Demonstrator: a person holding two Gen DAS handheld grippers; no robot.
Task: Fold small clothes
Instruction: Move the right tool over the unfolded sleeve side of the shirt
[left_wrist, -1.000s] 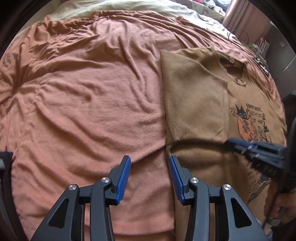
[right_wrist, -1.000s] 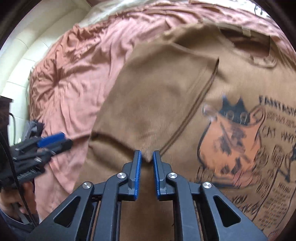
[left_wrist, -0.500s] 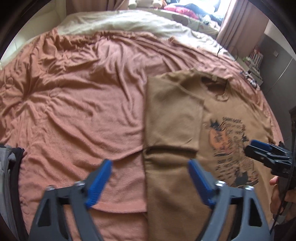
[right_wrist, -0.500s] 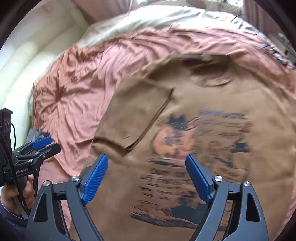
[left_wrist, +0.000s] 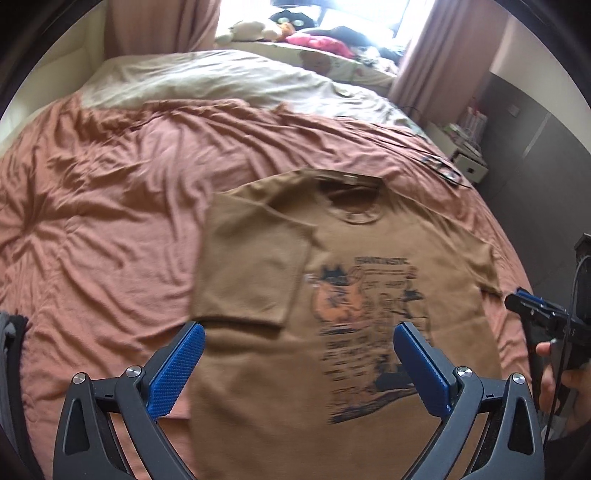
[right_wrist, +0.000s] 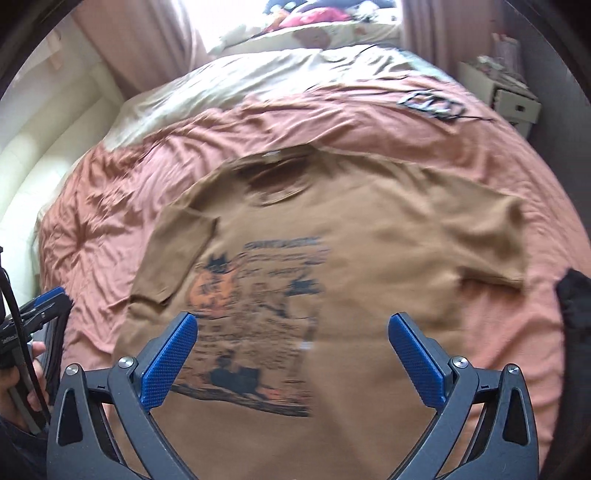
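I've just let both sets of jaws swing wide — left gripper (left_wrist: 299, 373) and right gripper (right_wrist: 293, 363) empty, lifted off the T-shirt (left_wrist: 354, 280). 1 sleeve (left_wrist: 251, 266) folded at frame left; right side next.

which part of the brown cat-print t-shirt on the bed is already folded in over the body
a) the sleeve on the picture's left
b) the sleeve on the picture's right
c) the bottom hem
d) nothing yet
a: on the brown cotton cat-print t-shirt, the left-side sleeve lies flat over the chest, while the right-side sleeve is spread out on the salmon-pink bedspread.

Rumpled pink bedspread (left_wrist: 110, 206), cream sheet (left_wrist: 221, 77), soft toys (left_wrist: 258, 27), curtains (left_wrist: 436, 59).
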